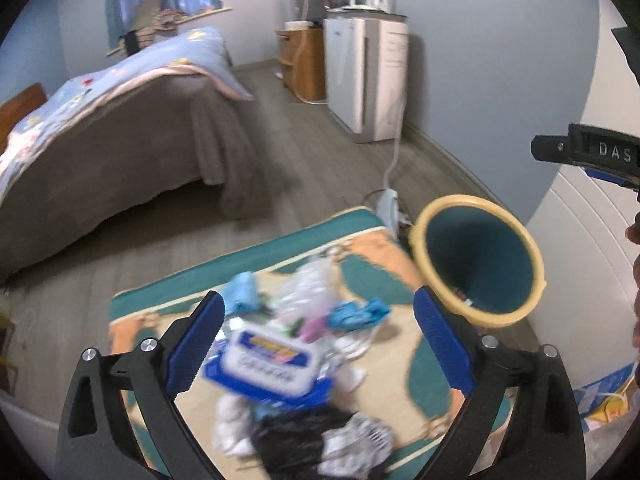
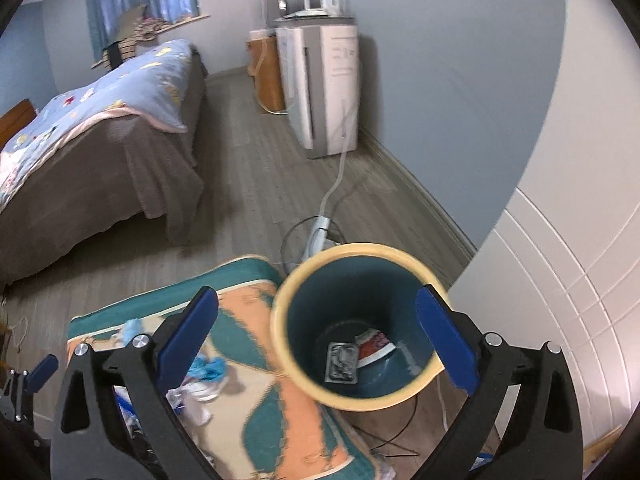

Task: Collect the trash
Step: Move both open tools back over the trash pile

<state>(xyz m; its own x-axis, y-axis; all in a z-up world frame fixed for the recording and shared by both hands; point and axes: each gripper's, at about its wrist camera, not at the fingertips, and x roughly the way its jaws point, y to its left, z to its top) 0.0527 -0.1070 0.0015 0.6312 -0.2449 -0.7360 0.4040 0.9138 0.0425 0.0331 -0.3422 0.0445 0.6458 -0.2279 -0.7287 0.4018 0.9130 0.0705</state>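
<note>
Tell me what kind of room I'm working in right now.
Most likely a bedroom: a bed with a blue quilt, a curtained window, and a white appliance against the wall. The trash pile lies on a floor mat beside the bin.

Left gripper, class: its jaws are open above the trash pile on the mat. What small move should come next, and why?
Probably lower the left gripper straight down onto the blue-and-white wipes pack. Its jaws are open and empty, the pack lies on top of the pile between them, and the bin stands close by to the right.
</note>
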